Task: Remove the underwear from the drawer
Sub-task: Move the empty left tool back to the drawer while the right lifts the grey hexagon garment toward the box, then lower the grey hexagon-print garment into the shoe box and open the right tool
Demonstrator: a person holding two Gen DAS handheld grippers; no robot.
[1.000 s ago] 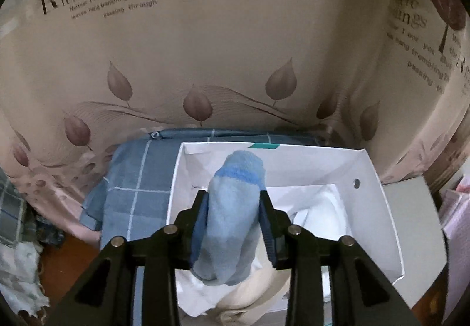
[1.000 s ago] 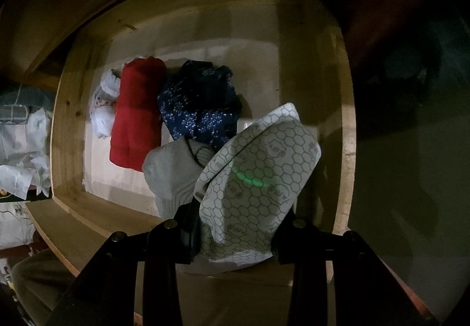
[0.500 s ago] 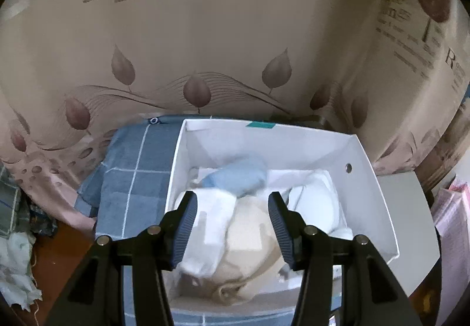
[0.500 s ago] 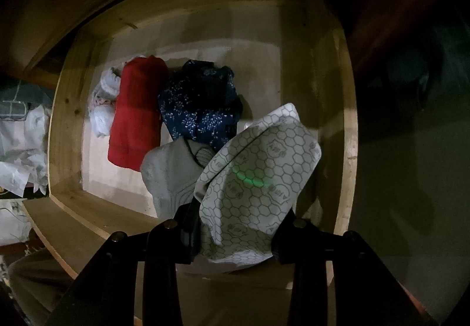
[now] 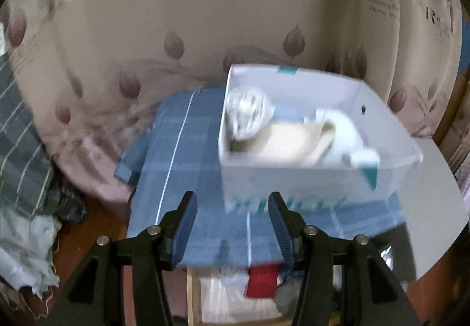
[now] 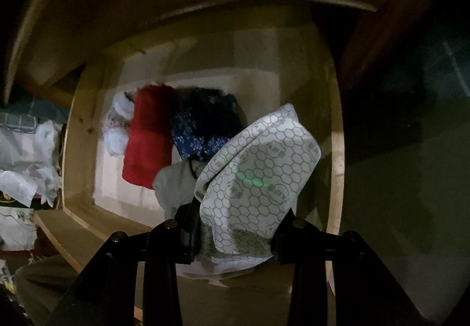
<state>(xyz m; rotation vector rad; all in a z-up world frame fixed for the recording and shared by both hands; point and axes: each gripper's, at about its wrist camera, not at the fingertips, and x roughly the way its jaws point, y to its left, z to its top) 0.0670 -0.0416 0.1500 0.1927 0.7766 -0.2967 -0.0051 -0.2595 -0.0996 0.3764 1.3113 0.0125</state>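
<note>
Right gripper [image 6: 235,223] fingers clamp hexagon-print white folded underwear [image 6: 258,176] above open pale-wood drawer [image 6: 337,149], red and navy folds at 10 o'clock; left gripper [image 5: 232,220] fingers parted, empty, white cardboard box [image 5: 293,176] at 1 o'clock; next, carry to box.

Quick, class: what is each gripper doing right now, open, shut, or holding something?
Left gripper: open, nothing between its pads.
Right gripper: shut on the honeycomb-print underwear, above the drawer.
</note>
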